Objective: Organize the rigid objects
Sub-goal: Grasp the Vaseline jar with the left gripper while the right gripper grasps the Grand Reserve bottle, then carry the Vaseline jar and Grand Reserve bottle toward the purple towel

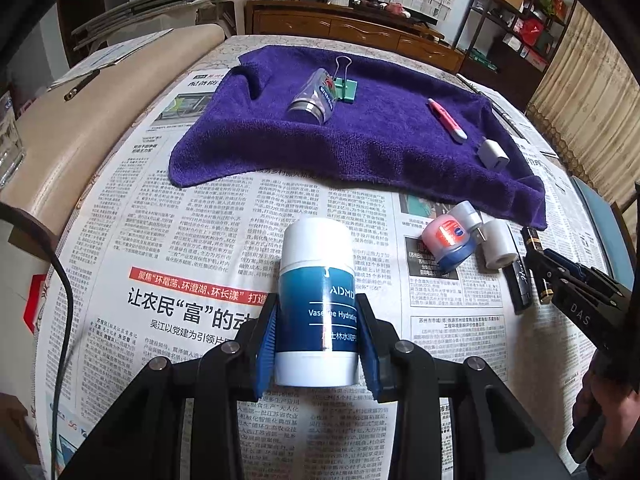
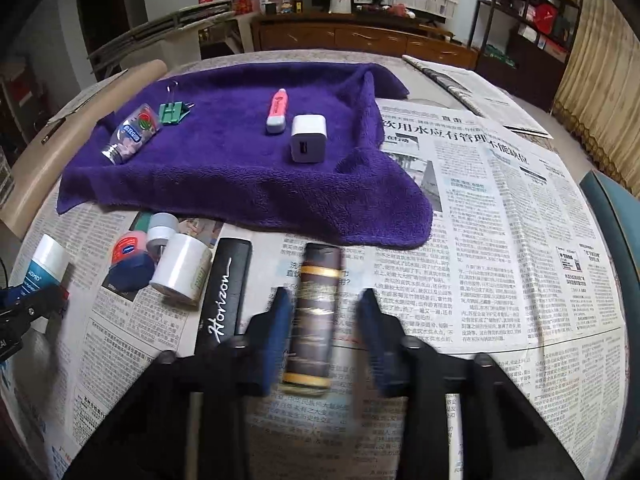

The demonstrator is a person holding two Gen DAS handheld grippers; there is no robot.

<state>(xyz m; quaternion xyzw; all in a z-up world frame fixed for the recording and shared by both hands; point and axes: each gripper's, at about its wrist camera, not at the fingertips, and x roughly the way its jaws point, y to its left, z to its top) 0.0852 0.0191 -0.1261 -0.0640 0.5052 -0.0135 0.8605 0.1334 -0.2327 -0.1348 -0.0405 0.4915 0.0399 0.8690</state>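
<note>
My left gripper [image 1: 317,336] is shut on a white and blue Vaseline lotion bottle [image 1: 316,300] that lies on the newspaper; it also shows in the right wrist view [image 2: 42,268]. My right gripper [image 2: 324,320] is open, its fingers on either side of a dark brown tube with gold bands [image 2: 316,312], not touching it. A black Horizon case [image 2: 226,292], a white jar [image 2: 182,270] and a small red and blue Vaseline jar [image 2: 130,264] lie to its left. On the purple towel [image 2: 224,168] lie a white charger [image 2: 309,138], a pink pen-like item [image 2: 278,112], a green binder clip [image 2: 172,110] and a small clear bottle [image 2: 132,132].
Newspaper [image 2: 480,220] covers the table. A beige chair back [image 1: 80,120] stands at the left edge with a glass [image 1: 8,144] beside it. A black cable [image 1: 64,300] runs down the left. A blue chair [image 2: 612,208] is at the right edge.
</note>
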